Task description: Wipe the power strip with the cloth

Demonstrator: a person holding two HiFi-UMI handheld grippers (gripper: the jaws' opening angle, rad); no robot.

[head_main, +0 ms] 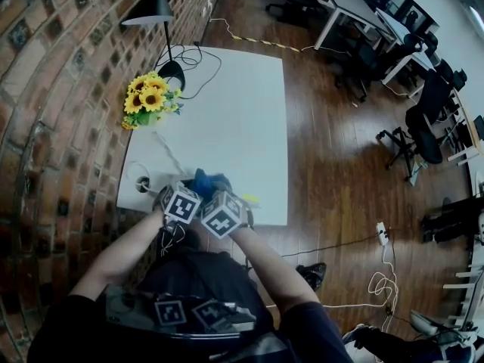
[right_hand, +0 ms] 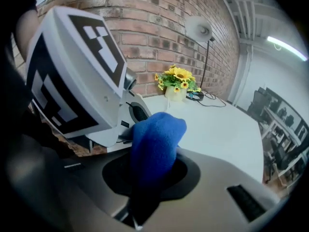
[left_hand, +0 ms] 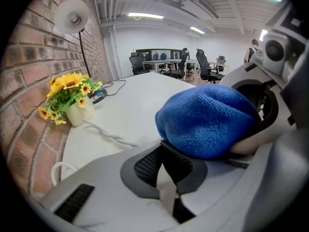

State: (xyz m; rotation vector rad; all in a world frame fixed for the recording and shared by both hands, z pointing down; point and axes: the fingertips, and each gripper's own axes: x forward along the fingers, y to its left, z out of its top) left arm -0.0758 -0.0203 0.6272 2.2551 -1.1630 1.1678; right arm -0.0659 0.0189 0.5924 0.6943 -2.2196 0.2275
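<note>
We are gripping the blue cloth [right_hand: 157,144] in our right gripper [right_hand: 137,202], and holding our left gripper [left_hand: 166,190] closed just beside it at the table [head_main: 242,104] edge.

White bench [head_main: 242,127] set against a brick wall [head_main: 53,82]. Sunflowers [head_main: 150,99] in a pale vase [left_hand: 79,114] stand near the wall, with a black lamp [head_main: 153,10] just behind and a black cable [head_main: 198,72] looping from its base. Wooden floor [head_main: 333,165] beyond, with dark office chairs [head_main: 423,123] and desks [head_main: 348,6] well apart.
</note>
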